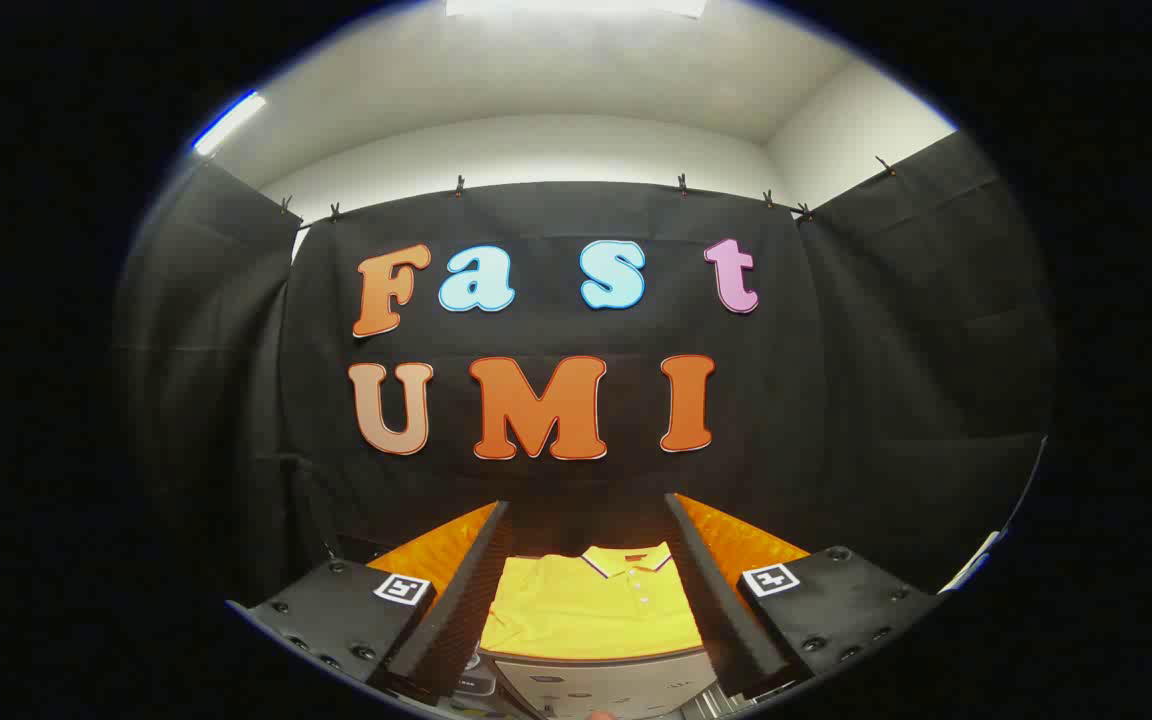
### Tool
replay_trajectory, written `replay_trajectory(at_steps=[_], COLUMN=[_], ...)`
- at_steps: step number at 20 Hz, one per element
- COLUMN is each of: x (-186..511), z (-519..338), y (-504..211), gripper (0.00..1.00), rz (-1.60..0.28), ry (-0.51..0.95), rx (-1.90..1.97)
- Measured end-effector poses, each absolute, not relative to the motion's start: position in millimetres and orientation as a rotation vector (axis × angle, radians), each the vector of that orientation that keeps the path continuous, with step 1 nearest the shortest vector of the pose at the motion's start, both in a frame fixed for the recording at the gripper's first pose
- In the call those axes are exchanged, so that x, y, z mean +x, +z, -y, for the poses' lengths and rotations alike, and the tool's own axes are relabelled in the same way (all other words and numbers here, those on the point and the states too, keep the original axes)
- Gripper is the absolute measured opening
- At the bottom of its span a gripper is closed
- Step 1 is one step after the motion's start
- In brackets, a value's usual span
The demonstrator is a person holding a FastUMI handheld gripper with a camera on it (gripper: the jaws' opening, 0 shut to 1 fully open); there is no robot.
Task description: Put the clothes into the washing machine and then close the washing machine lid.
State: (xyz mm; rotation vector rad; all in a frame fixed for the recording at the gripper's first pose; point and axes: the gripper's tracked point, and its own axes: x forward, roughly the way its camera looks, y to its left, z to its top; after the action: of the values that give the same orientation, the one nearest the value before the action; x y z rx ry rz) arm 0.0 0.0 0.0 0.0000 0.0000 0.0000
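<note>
Fingers point(586, 590) apart, framing yellow shirt point(591, 610), its hem hidden.

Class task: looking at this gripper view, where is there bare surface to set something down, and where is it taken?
Between the open gripper's fingers, the yellow polo shirt covers the middle. Bare orange surface shows just outside each finger, bordered by the black cloth wall.

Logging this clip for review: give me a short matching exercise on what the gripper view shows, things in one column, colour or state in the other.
Things:
1. shirt
2. gripper
3. tabletop
4. appliance

Colour or state:
A. open, fingers either side of the shirt, not touching it
B. pale grey, just below the shirt
C. yellow, lying flat, collar away from the fingers
D. orange, under the shirt

Pairs: 1-C, 2-A, 3-D, 4-B
</note>
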Motion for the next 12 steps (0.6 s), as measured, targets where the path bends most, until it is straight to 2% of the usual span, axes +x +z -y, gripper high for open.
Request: replay_trajectory(at_steps=[12], x=[-3.4], z=[0.0], y=[5.7], gripper=[0.97], rz=[0.005], ry=[-0.002], rx=[-0.005])
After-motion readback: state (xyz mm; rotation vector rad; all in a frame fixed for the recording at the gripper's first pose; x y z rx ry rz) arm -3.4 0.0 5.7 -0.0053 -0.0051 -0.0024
